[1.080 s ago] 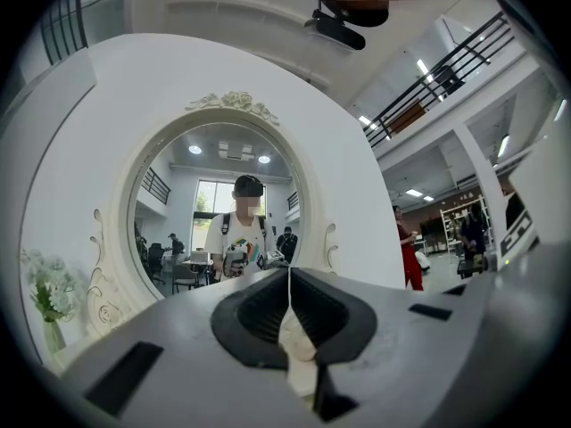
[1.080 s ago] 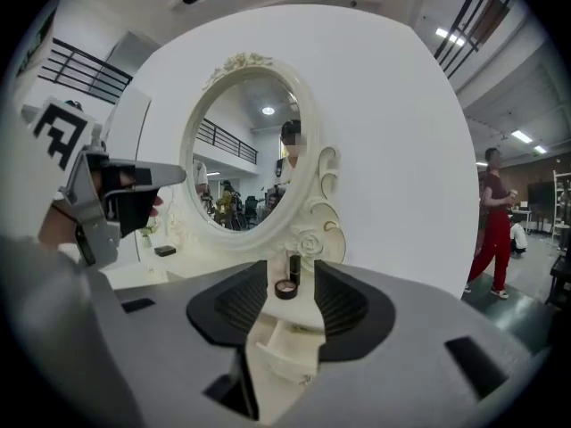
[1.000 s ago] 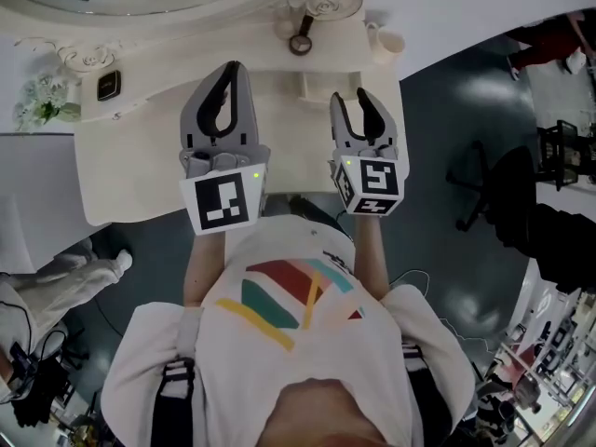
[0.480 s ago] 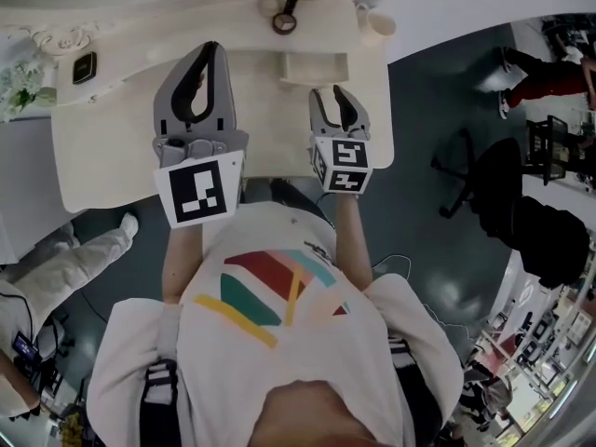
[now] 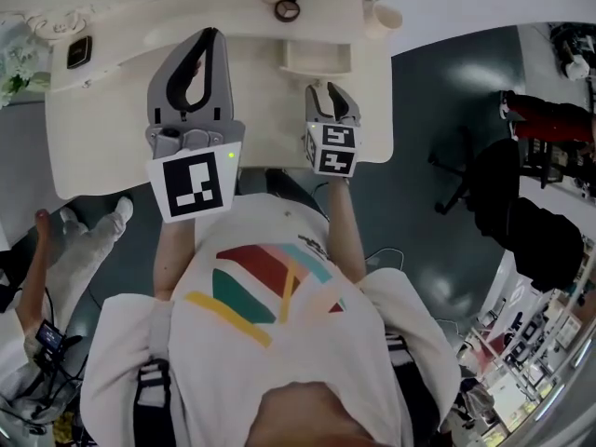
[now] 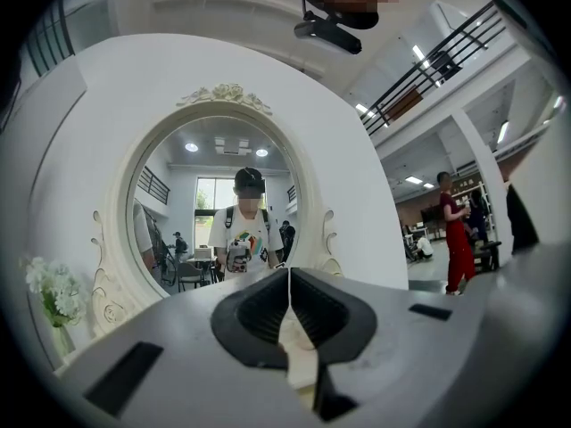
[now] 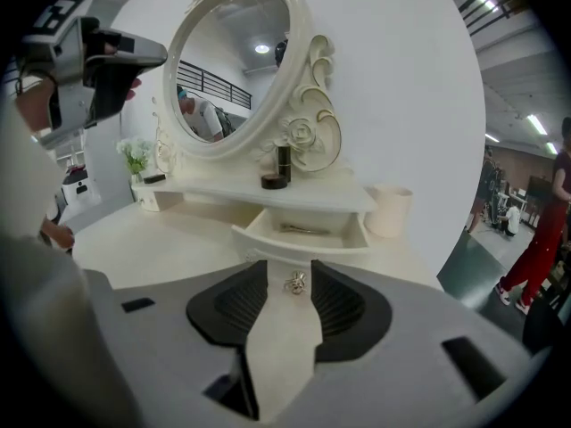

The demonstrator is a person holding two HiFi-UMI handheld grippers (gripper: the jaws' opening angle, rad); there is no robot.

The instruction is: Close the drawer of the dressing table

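Observation:
The cream dressing table (image 5: 112, 128) has a small drawer (image 5: 317, 57) pulled out under its shelf. In the right gripper view the drawer (image 7: 303, 230) stands open, with a thin metal item lying in it. Its little metal knob (image 7: 294, 283) sits in the gap between the tips of my right gripper (image 7: 294, 279), apart from both pads. That gripper (image 5: 329, 88) is open, low over the tabletop just in front of the drawer. My left gripper (image 5: 212, 33) is shut on nothing, raised to the left and facing the oval mirror (image 6: 219, 203).
A cream cup (image 7: 389, 210) stands right of the drawer. A black bottle and jar (image 7: 277, 175) sit on the shelf above it. Flowers (image 7: 136, 154) and a small black device (image 5: 79, 51) are at the left. A person's legs (image 5: 93, 226) are beside the table's left end.
My right gripper has moved left and forward and now sits straight in front of the open drawer. The left gripper stays raised. The head view has shifted, so the table sits higher in it.

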